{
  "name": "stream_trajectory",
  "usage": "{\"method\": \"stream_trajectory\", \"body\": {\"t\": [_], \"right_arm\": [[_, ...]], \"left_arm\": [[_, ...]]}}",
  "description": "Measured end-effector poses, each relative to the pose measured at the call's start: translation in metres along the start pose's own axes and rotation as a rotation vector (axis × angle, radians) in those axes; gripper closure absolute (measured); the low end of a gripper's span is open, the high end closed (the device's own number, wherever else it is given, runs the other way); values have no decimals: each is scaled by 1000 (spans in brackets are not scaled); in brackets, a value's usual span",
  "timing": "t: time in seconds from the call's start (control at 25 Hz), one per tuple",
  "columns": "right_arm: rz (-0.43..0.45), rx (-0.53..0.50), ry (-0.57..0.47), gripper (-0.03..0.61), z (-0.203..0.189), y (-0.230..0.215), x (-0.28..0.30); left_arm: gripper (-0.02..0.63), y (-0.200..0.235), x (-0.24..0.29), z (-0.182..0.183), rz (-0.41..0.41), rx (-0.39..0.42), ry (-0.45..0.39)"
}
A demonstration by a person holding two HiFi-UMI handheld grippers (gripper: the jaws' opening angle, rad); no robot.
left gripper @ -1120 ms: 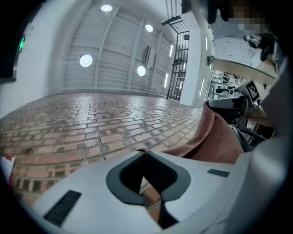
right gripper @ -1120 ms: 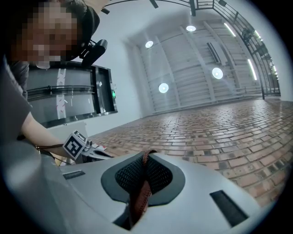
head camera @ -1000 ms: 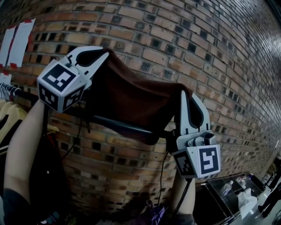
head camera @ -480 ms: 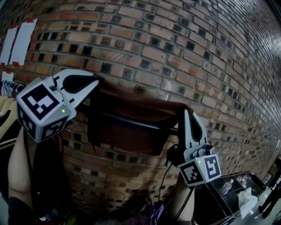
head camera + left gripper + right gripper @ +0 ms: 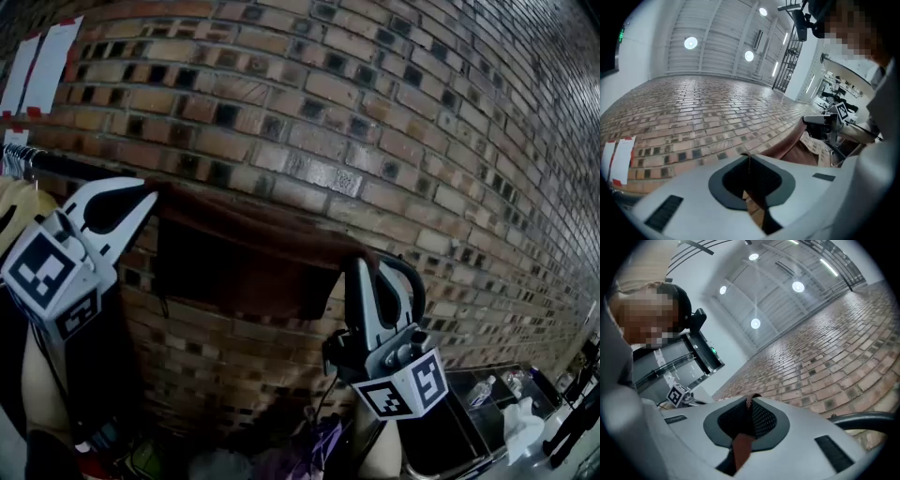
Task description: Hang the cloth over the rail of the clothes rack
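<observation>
- Red-brown brick wall [image 5: 375, 112]: backdrop across the whole head view.
- Dark metal rail of the clothes rack [image 5: 66, 167]: set across the wall, pale garments on hangers [image 5: 11, 202] at its left end.
- Dark brown soft fabric cloth [image 5: 244, 253]: draped along the rail between the two tools, top edge stretched in a shallow sag, one panel hanging below against the bricks. Judged light, limp and thin; not fragile; likely to slide off a smooth rail if hung unevenly. Best held at the two upper corners, as now, to keep the edge spread.
- White two-jaw left gripper [image 5: 148, 199]: jaws together, pinching a thin fold of the cloth's left corner.
- White two-jaw right gripper [image 5: 361, 267]: jaws closed on the right corner, a brown strip showing between the pads.
- White paper sheets with red tape [image 5: 42, 70]: stuck to the wall, upper left.
</observation>
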State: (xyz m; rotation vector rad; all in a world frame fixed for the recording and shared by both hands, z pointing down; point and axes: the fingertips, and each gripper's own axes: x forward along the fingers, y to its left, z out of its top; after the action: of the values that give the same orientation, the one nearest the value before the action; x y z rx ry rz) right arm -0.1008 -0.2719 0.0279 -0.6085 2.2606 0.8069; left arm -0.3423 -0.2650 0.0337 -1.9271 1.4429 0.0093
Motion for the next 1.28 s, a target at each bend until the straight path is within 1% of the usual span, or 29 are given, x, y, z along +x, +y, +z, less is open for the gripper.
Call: {"method": "stream_trajectory", "body": {"t": [0.12, 0.24, 0.28, 0.32, 0.48, 0.56, 0.72, 0.88, 1.0, 1.04, 1.12, 1.2, 1.28], "right_arm": [[-65, -37, 4, 555, -9, -7, -17], [-113, -46, -1, 555, -16, -14, -33], [-125, -44, 1, 555, -19, -15, -39], [-138, -46, 9, 555, -23, -16, -44], [-187, -91, 78, 555, -45, -20, -69], [-202, -76, 99, 555, -56, -20, -79], [-210, -13, 124, 555, -76, -20, -89], [-229, 9, 155, 555, -91, -21, -97], [-239, 5, 164, 549, -97, -24, -98], [-240, 3, 163, 544, -98, -25, -99], [-248, 5, 165, 518, -99, -25, -102], [-266, 8, 176, 486, -100, -25, -109], [-289, 0, 193, 465, -104, -26, -118]], "left_arm": [[591, -20, -1, -12, 1, -26, -56], [591, -38, 1, -19, 29, 25, -131], [591, -45, 0, -22, 32, 23, -146], [591, -52, 0, -27, 30, 4, -154], [591, -71, -3, -48, -1, -141, -162], [591, -76, -5, -59, -7, -184, -156], [583, -78, -7, -76, 18, -202, -129], [571, -83, -10, -88, 22, -227, -112], [528, -82, -9, -93, 32, -245, -123], [497, -81, -9, -93, 39, -247, -128], [412, -79, -13, -94, 59, -233, -129], [394, -80, -19, -98, 87, -192, -106], [394, -86, -25, -105, 115, -157, -79]]}}
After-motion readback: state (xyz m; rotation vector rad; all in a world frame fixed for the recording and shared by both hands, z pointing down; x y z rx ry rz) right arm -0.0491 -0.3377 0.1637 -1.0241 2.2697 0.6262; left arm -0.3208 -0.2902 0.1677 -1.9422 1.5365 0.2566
